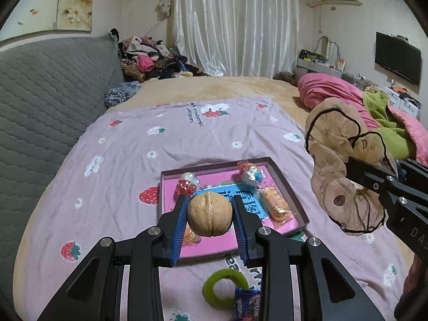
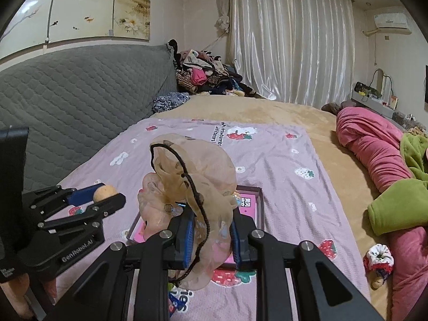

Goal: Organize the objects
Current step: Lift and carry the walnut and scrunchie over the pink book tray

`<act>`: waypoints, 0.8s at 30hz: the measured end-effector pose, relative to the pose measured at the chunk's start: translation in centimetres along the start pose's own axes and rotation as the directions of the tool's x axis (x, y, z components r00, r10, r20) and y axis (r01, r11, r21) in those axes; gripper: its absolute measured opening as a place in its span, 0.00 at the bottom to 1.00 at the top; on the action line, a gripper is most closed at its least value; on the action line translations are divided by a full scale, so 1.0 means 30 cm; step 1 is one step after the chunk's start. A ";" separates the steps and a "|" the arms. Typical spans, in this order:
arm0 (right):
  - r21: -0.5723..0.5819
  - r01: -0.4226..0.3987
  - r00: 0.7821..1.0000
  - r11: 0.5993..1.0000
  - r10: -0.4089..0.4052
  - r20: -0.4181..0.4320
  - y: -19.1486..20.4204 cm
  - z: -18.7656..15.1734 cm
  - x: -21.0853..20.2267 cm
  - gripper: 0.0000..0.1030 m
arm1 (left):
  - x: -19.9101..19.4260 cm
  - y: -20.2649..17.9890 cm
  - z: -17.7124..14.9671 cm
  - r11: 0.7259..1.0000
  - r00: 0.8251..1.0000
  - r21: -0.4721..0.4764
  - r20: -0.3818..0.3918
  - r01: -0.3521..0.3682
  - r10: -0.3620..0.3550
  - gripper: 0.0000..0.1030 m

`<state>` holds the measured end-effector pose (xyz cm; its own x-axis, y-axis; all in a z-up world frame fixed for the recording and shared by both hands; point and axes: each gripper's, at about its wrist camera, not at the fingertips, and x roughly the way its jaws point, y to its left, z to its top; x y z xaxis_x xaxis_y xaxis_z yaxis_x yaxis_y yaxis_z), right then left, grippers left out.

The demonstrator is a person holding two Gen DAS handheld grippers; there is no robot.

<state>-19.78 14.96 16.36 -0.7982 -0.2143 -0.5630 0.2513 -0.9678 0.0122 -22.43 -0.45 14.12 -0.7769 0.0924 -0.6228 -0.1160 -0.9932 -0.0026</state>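
My left gripper is shut on a tan walnut and holds it above the near part of a shallow pink box on the bed. The box holds two wrapped candies and a snack packet. My right gripper is shut on a sheer beige scrunchie with a black cord, held above the same box. The scrunchie also shows at the right of the left wrist view. The walnut shows in the right wrist view in the left gripper.
A green hair ring and a blue wrapper lie on the lilac strawberry blanket near me. A grey headboard is at left. Pink and green bedding and a small patterned scrunchie lie at right.
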 end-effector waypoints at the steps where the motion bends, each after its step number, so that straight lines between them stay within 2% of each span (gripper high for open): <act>1: 0.001 0.000 1.000 1.000 0.000 -0.001 -0.001 -0.001 0.019 0.23 | 0.023 0.001 0.003 1.000 1.000 0.003 -0.003 -0.001 0.001 0.33; 9: 0.028 -0.004 1.000 1.000 0.004 -0.014 -0.022 -0.028 0.150 0.23 | 0.180 0.028 -0.003 1.000 1.000 -0.009 -0.012 0.009 -0.009 0.33; 17: 0.058 -0.021 0.998 0.998 0.024 -0.053 -0.044 -0.106 0.318 0.23 | 0.375 0.047 -0.067 1.000 0.999 -0.017 -0.041 0.010 -0.011 0.33; 24: 0.067 -0.002 0.996 0.998 0.008 -0.088 -0.060 -0.170 0.444 0.23 | 0.495 0.046 -0.118 1.000 0.998 -0.023 -0.058 0.019 -0.021 0.33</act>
<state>-28.06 14.53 4.63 -0.7453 -0.2094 -0.6331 0.2155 -0.9741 0.0684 -31.94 -0.69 2.09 -0.7372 0.1085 -0.6669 -0.1169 -0.9926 -0.0322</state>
